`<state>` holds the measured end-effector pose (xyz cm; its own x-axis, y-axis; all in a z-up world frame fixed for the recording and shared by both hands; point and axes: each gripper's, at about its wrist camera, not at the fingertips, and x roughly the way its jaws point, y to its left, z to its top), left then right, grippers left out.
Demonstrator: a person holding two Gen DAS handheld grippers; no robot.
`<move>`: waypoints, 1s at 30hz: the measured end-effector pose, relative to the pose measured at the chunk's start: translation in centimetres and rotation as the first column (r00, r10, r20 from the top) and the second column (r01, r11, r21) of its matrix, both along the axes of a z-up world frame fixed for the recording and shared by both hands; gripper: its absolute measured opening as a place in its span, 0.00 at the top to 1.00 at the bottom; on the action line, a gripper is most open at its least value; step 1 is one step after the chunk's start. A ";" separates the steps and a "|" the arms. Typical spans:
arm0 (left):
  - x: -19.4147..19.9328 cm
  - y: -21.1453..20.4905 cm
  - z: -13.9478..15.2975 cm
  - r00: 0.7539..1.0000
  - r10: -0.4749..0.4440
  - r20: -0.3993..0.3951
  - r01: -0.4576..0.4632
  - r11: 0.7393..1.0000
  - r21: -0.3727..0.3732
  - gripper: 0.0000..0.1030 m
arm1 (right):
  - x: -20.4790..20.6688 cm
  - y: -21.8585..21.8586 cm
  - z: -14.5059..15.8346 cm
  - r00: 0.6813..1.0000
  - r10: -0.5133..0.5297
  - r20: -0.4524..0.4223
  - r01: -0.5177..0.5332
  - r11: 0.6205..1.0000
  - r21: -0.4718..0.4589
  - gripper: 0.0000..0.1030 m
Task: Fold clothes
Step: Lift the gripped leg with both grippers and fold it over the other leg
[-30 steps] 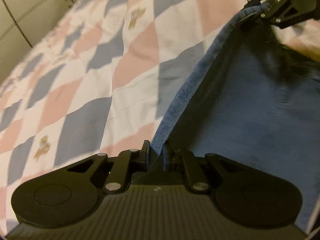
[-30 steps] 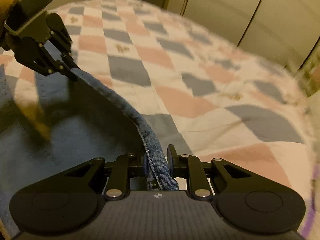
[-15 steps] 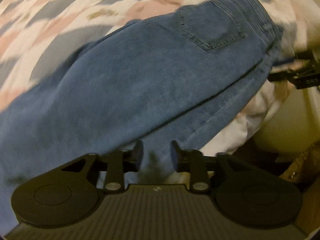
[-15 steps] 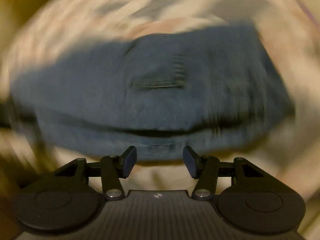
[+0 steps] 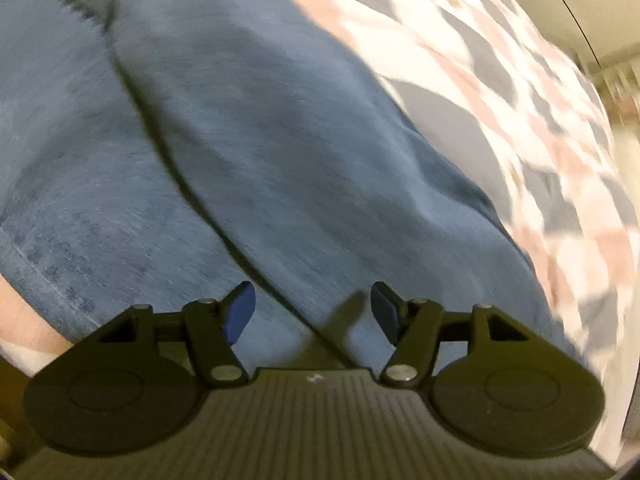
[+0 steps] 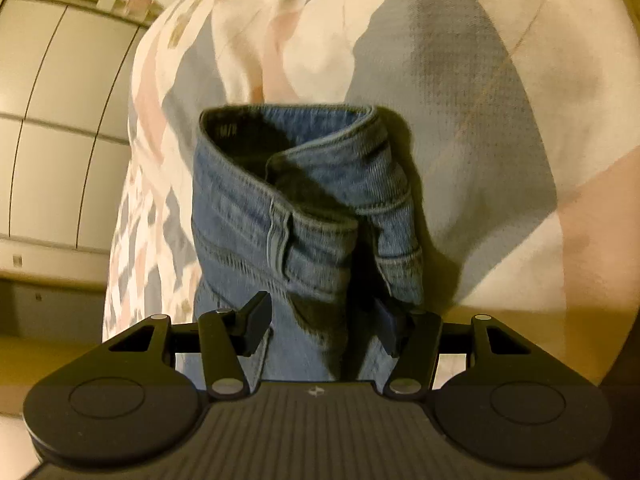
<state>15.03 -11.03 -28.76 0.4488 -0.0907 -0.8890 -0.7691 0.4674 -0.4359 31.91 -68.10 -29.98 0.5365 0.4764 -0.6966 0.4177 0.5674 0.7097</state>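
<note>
Jeans (image 5: 248,152) flat on checked quilt (image 5: 532,80), waistband (image 6: 296,184) bunched ahead of right gripper (image 6: 320,328). Left gripper (image 5: 312,312) and right: jaws wide apart, holding nothing. Advice: smooth crease (image 5: 192,184), pinch both layers at edge, then fold.

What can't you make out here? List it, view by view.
1. Left wrist view: the jeans run past the top and left edges; motion blur smears the patterned bedspread.
2. Right wrist view: the waistband label is too small to read; the right gripper body hides the denim below it.
</note>
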 end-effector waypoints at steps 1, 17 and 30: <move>0.0 0.4 -0.4 0.999 0.035 0.007 -0.035 0.999 -0.008 0.41 | 0.2 0.0 0.0 1.000 -0.006 0.005 0.006 1.000 0.010 0.44; -3.4 -5.6 5.5 0.945 -0.325 -0.024 0.320 0.910 0.263 0.90 | 0.2 -1.9 5.0 0.984 0.155 0.093 -0.126 0.958 -0.259 0.88; -2.7 -6.9 0.8 0.937 -0.307 -0.167 0.344 0.896 0.281 0.84 | -1.3 -0.5 3.5 0.977 0.214 0.005 -0.189 0.872 -0.452 0.90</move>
<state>12.31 -17.96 -27.95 0.3333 0.0659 -0.9405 -0.5875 0.7947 -0.1525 30.60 -68.59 -26.44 0.5042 0.2233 -0.8342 0.2293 0.8967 0.3787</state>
